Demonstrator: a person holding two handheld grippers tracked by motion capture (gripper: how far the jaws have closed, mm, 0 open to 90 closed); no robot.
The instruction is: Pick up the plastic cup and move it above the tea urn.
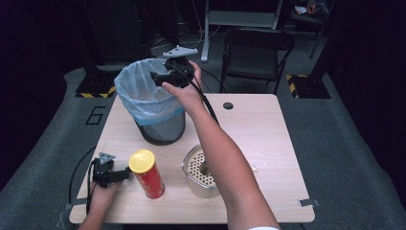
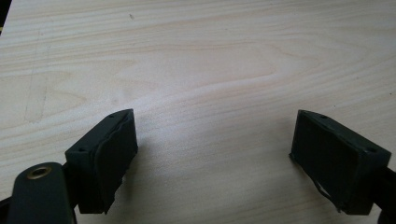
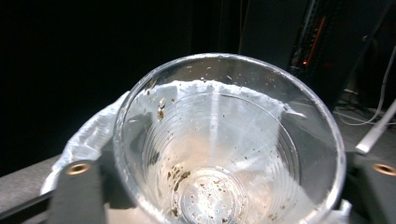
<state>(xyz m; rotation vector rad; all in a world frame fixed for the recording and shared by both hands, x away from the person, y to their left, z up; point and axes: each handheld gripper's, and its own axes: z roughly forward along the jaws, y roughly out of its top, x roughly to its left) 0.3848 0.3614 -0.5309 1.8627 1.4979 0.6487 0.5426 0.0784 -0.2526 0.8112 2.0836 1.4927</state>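
Note:
My right gripper [image 1: 162, 76] hangs over the mouth of a black mesh bin [image 1: 163, 132] lined with a pale blue bag [image 1: 139, 96]. It is shut on a clear plastic cup [image 3: 229, 149], which sits tipped between its fingers [image 3: 77, 186]. Brown crumbs stick to the cup's inside, and the bag's rim [image 3: 88, 135] lies behind it. My left gripper [image 1: 122, 175] rests low at the table's front left, open, beside a red can with a yellow lid [image 1: 146, 172]. Nothing but bare wood lies between the jaws of the left gripper [image 2: 215, 154].
A metal pot with a perforated insert [image 1: 198, 175] stands at the front middle of the wooden table [image 1: 268, 143], partly under my right forearm. A cable hole [image 1: 228, 105] lies near the far edge. A black folding chair [image 1: 256, 52] stands beyond the table.

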